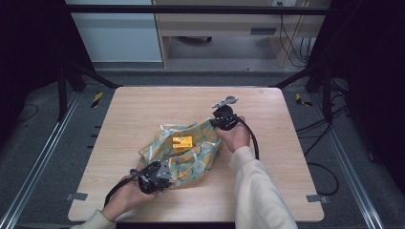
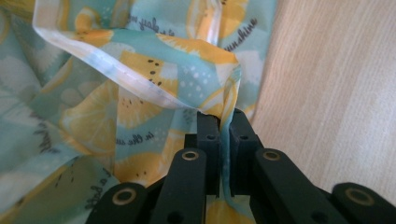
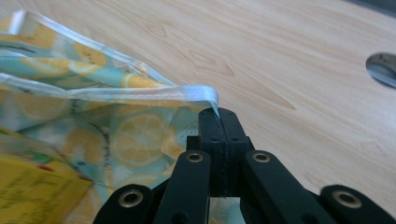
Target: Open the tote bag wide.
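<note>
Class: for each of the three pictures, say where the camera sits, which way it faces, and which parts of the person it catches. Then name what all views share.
High view: above the table, looking down; both forearms, left claw, right claw.
Left gripper view: on the left claw, looking along its jaws at the lemon-print cloth.
Right gripper view: on the right claw, shut on the cloth's hem.
Shared: the cloth and table.

Table [image 1: 143, 102]: you work on a light wood-grain top with rounded corners; metal brackets sit at its near left and near right edges.
Frame [image 1: 191, 8]: a dark bar runs across the top of your high view, with slanted struts descending at both sides.
Floor [image 1: 43, 143]: grey, with rails along each side of your table.
Cables [image 1: 325, 171]: black leads lie loose on the floor to your right.
Cabinet [image 1: 215, 24]: pale wooden furniture stands beyond the table's far edge.
</note>
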The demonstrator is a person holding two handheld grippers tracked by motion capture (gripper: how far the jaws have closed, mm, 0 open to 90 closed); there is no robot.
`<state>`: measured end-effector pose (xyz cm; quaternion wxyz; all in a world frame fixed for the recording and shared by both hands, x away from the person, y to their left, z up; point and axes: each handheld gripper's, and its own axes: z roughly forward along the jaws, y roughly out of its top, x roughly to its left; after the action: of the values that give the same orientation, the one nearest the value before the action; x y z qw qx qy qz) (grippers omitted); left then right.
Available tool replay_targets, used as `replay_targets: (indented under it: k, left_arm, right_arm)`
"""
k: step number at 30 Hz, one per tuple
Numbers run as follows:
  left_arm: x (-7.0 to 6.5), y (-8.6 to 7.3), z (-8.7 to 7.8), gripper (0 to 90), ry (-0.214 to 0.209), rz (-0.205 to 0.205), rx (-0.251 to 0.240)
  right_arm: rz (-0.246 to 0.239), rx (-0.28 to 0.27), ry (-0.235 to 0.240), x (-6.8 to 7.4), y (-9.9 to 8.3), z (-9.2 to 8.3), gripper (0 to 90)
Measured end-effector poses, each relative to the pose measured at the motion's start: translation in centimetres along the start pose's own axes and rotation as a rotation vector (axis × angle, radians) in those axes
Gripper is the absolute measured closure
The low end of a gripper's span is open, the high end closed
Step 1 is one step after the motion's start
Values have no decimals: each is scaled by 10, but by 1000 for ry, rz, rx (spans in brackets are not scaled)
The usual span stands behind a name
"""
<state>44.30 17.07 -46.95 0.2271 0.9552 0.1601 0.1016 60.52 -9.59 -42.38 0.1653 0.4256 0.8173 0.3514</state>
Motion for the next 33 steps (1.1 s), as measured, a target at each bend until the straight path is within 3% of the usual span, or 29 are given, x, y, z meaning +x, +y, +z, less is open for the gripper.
replay_targets:
  k: [11,19,22,23,24,25,26,30,33]
  left_arm:
    - [2,-6,1,867,-9,-11,5]
    - [1,-6,2,869,-14,-10,11]
    - [1,-7,0,858,-13,-15,6]
    - [0,-7,-1,837,-7,-18,-1]
    - [0,-7,-3,738,11,-20,-5]
    - [-1,-7,-5,679,26,-23,-9]
    - [-2,-6,-8,679,50,-24,-12]
    - [-2,-2,-21,457,106,-48,-41]
    - [0,0,-35,361,126,-72,-84]
  right_arm:
    - [40,66,-26,-13,-15,16,900]
    - [3,106,-47,-14,-21,20,880]
    - [-15,111,-59,-13,-22,18,812]
    - [-17,94,-57,-13,-21,16,776]
    - [-19,57,-67,-12,-19,8,667]
    - [-22,39,-70,-10,-18,3,620]
    - [-22,39,-70,-10,-18,3,620]
    - [-51,-34,-83,-4,-10,-23,473]
    - [-66,-101,-97,3,-4,-50,395]
